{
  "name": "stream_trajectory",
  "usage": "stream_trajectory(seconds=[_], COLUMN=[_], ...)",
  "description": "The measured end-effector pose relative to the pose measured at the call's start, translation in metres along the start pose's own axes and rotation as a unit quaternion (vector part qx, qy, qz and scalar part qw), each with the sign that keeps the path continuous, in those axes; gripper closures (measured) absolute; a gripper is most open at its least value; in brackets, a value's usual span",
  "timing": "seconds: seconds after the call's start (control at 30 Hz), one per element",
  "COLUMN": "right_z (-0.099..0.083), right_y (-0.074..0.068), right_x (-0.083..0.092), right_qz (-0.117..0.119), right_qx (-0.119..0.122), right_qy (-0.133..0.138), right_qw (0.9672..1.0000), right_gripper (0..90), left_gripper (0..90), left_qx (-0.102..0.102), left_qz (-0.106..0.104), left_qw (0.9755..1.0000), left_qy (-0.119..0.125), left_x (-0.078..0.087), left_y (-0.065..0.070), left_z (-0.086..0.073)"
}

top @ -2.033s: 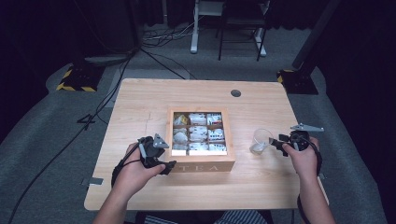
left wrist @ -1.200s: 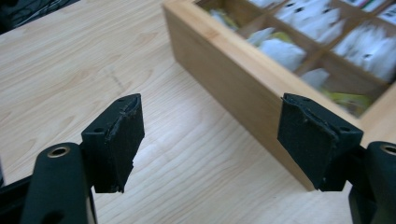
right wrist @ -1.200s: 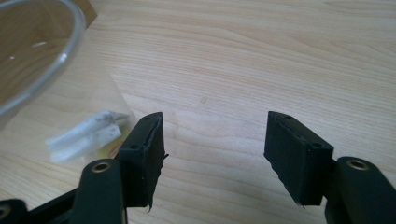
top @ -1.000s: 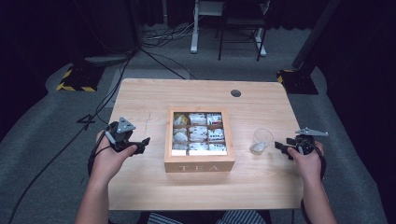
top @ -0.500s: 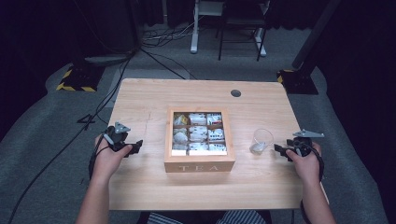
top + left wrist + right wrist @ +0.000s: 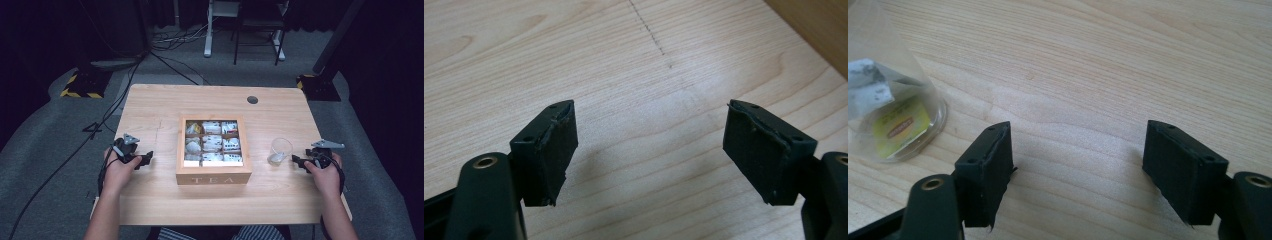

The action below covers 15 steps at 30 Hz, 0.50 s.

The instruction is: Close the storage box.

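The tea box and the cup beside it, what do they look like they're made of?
Tea box: seemingly light unpainted wood, matte, with TEA lettered on its front. Cup: clear and see-through, glass or plastic, hard to tell; a tea bag shows through its wall.

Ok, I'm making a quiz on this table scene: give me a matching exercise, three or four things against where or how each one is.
Things:
1. tea box
2. glass
3. left gripper
4. right gripper

Places or states:
A. open, just right of the glass
B. middle of the table, open, compartments filled with tea bags
C. open, left of the box over bare wood
D. right of the box, a tea bag inside

Pairs: 1-B, 2-D, 3-C, 4-A
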State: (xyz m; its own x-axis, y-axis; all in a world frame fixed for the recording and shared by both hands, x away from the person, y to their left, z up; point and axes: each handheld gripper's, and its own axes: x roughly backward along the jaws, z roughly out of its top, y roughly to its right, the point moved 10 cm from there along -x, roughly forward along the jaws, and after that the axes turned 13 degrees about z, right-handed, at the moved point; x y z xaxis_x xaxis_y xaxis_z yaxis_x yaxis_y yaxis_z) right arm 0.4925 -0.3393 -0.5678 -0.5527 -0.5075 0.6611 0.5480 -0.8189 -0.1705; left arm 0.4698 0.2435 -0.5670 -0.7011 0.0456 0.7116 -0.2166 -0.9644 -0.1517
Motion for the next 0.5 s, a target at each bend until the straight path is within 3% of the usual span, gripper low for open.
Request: stream_trajectory(seconds=[0.5], right_z=[-0.0010], right_y=[0.0035], right_x=[-0.0024], right_qz=[-0.017], right_qx=[0.001], right_qy=[0.008], right_qw=[0.9998], right_gripper=[18.6], left_gripper=[17.1], left_qx=[0.005], left_qz=[-0.007], left_qw=[1.0000], left_qy=[0.003], left_x=[-0.0092], left_y=[0.0012], left_z=[-0.0034])
